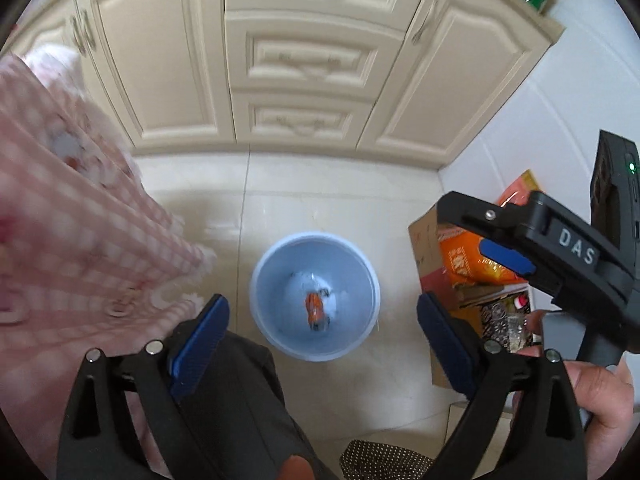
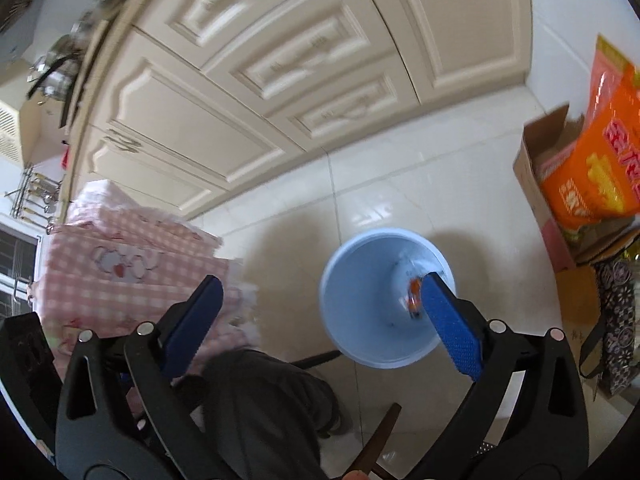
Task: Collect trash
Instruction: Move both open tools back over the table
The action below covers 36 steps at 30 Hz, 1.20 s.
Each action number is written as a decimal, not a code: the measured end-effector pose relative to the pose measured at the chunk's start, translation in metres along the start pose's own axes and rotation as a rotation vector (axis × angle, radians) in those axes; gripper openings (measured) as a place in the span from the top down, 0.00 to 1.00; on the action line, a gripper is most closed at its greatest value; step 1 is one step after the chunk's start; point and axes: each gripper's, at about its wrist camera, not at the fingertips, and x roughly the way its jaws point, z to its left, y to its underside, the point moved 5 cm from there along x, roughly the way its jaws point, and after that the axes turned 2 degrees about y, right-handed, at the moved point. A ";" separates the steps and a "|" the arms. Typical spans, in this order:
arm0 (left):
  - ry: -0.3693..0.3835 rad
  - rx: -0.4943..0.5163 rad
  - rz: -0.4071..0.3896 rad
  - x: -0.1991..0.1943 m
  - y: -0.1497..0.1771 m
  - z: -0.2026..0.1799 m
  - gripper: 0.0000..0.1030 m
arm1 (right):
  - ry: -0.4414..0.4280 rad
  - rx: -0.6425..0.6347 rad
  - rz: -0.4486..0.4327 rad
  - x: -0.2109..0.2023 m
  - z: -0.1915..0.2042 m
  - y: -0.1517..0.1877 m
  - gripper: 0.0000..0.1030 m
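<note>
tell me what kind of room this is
Most likely a home kitchen. Cream cabinets with drawers line a tiled floor, pots sit on the counter above them, and utensils hang on a rack nearby. A blue bin with trash in it stands on the floor.

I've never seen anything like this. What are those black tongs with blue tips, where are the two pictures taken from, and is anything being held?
There is no robot here. A person holds a pair of hand-operated tongs in each hand, and each pair carries a wide-angle camera that looks along its two fingers. One picture comes from the left tongs, the other from the right tongs. In the left picture you also see the right tongs and the hand gripping them. Both pairs stand open and hold nothing. Below them, on the tiled floor, stands a pale blue bin with an orange wrapper lying at its bottom. Nearby are a pink checked cloth, cream cabinets and a cardboard box with an orange bag.
</note>
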 end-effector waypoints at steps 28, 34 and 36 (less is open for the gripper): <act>-0.278 -0.132 -0.646 -0.350 0.058 0.131 0.09 | -0.337 -0.508 -0.248 -0.167 0.324 0.076 0.06; -0.400 -0.228 -0.715 -0.397 0.098 0.184 0.08 | -0.384 -0.667 -0.221 -0.171 0.383 0.126 0.06; -0.442 -0.277 -0.733 -0.413 0.115 0.206 0.07 | -0.389 -0.722 -0.210 -0.168 0.400 0.142 0.06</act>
